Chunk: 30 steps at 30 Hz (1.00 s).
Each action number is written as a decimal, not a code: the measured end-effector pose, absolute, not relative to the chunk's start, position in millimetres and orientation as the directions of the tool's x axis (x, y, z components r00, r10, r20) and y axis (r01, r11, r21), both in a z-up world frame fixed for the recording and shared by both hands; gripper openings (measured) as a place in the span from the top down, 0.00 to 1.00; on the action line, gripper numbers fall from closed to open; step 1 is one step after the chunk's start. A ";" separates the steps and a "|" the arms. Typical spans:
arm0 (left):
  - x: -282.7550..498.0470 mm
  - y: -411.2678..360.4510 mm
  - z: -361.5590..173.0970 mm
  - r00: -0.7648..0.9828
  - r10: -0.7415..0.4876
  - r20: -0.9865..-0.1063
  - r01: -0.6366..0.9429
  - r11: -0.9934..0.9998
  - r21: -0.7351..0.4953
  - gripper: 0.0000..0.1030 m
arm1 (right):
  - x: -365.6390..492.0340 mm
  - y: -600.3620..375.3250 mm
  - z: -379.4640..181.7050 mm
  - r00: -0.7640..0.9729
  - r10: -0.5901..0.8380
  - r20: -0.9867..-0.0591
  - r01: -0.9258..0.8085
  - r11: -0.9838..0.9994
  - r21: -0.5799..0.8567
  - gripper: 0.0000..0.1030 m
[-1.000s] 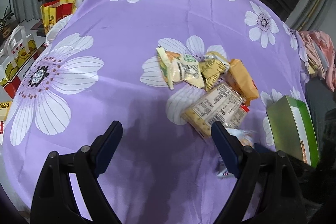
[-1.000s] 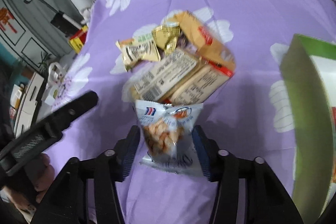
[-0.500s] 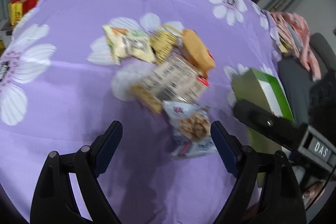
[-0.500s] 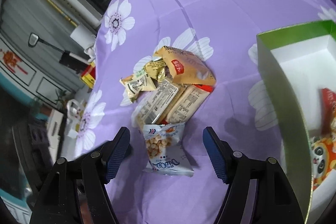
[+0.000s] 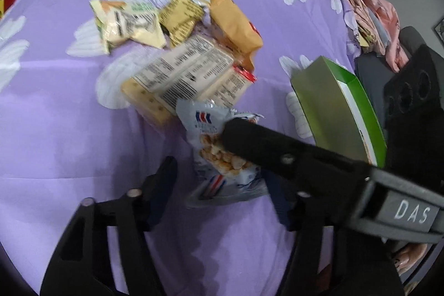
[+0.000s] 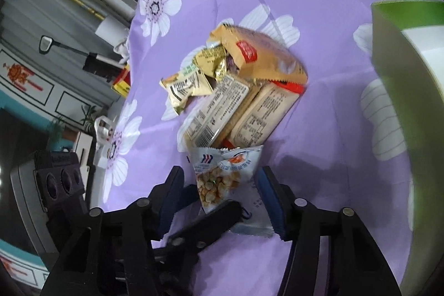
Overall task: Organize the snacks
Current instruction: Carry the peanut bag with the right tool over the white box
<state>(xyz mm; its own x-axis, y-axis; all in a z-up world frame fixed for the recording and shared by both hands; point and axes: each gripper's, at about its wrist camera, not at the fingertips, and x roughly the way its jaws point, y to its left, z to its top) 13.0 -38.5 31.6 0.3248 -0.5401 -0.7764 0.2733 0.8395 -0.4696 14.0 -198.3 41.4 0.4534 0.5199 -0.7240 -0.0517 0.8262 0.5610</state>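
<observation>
Nearest me, both my grippers close in on the white-and-blue snack bag [image 6: 222, 176] lying on the purple flowered cloth [image 5: 69, 129]. My left gripper [image 5: 222, 185] and right gripper [image 6: 219, 190] each straddle it, jaws narrowing, pads not yet pressing that I can see. Just beyond lies the cracker pack [image 6: 230, 113], then the orange packet [image 6: 263, 57] and small yellow sachets [image 5: 180, 18]. The green box [image 5: 341, 113] stands near the cloth's right edge.

A purple cloth [image 5: 83, 129] with white flowers covers the table, pink fabric [image 5: 380, 15] is bunched at its far edge.
</observation>
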 end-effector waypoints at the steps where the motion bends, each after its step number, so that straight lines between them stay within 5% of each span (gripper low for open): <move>1: 13.3 -40.6 29.3 0.311 -0.553 -0.773 0.277 0.831 -0.483 0.53 | 16.1 -198.3 37.2 0.440 0.531 -0.724 -0.046 0.819 0.573 0.46; 30: -20.0 -45.0 81.3 0.551 -0.596 -0.584 0.456 0.801 -0.388 0.62 | -12.2 -188.7 90.8 0.597 0.478 -0.645 -0.176 0.862 0.476 0.48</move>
<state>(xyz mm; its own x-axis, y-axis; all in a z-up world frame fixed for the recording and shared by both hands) -20.0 -45.0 81.3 0.5511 -0.5962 -0.5838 0.4561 0.8011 -0.3875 -12.2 -188.7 90.8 0.5965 0.4778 -0.6449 -0.1762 0.8618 0.4757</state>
